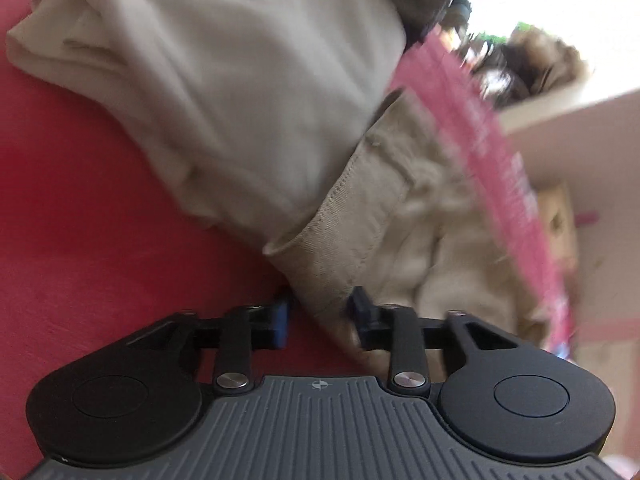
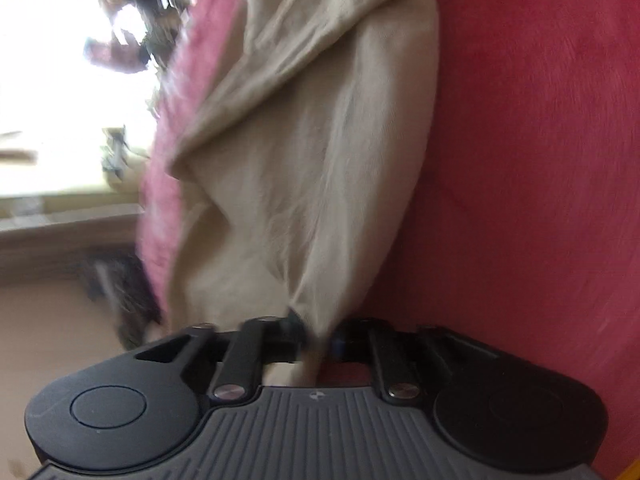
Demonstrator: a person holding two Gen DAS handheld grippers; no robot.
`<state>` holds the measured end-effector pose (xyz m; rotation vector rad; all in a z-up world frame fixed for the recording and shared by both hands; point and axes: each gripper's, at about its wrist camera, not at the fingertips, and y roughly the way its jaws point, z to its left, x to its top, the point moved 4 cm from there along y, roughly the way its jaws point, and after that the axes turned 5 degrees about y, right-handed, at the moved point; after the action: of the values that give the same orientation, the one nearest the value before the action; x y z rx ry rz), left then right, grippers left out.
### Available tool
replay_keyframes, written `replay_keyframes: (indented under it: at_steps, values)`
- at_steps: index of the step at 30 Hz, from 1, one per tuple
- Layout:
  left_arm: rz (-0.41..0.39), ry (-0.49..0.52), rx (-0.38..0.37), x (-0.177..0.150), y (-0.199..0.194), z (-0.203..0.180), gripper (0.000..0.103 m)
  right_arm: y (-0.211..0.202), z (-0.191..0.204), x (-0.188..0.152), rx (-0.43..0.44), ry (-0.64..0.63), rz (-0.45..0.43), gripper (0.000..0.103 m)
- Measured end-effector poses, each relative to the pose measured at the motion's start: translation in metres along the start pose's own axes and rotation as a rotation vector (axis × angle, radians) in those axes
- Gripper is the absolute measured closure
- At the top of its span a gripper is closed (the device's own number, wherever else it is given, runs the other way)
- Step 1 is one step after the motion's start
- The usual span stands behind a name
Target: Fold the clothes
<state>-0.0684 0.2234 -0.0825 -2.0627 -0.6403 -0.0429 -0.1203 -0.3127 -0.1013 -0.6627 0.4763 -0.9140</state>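
A beige sweatshirt lies bunched on a red blanket. Its ribbed cuff runs down between the fingers of my left gripper. The cuff rests against the right finger, and a strip of red shows between it and the left, blue-padded finger, so the jaws stand open around it. In the right wrist view the beige cloth gathers to a narrow bunch that fills the small gap of my right gripper, which is shut on it. Both views are blurred.
The pink edge of the blanket runs along the bed's side. Beyond it are a bright window, a pale sill and cluttered, blurred objects. More red blanket spreads to the right of the cloth.
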Motion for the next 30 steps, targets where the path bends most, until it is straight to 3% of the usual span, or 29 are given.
replay_keyframes:
  at_steps: [2,3,4,6,8,13,16,19,23,27,30]
  values:
    - [0.007,0.091,0.018,0.001,-0.014,-0.005,0.059,-0.001,0.005,0.005,-0.077,-0.079,0.034,0.068]
    - [0.015,0.144,0.026,0.003,-0.022,-0.008,0.059,-0.010,0.013,-0.001,-0.150,-0.173,0.037,0.057]
    - [0.018,0.198,0.033,0.006,-0.031,-0.013,0.059,-0.017,0.022,-0.007,-0.224,-0.272,0.044,0.053]
    - [0.014,0.300,0.047,0.013,-0.050,-0.023,0.057,-0.025,0.044,-0.023,-0.340,-0.467,0.081,0.053]
    - [-0.003,0.404,0.057,0.021,-0.064,-0.036,0.051,-0.025,0.072,-0.042,-0.386,-0.648,0.124,0.053]
    - [-0.099,0.685,0.074,0.047,-0.050,-0.085,0.043,0.003,0.156,-0.073,-0.292,-1.164,0.109,0.053]
    - [-0.126,0.915,0.142,0.058,-0.008,-0.117,0.046,0.034,0.185,-0.078,-0.282,-1.402,0.082,0.053]
    - [-0.131,1.071,0.135,0.065,0.024,-0.138,0.046,0.068,0.202,-0.078,-0.328,-1.583,0.072,0.053]
    - [-0.043,1.146,0.096,0.077,0.061,-0.147,0.046,0.105,0.204,-0.057,-0.390,-1.655,0.066,0.053]
    - [0.043,1.119,0.099,0.091,0.081,-0.138,0.048,0.128,0.199,-0.034,-0.394,-1.607,0.121,0.053]
    - [0.053,1.115,0.070,0.092,0.079,-0.134,0.049,0.140,0.195,-0.021,-0.382,-1.551,0.169,0.056]
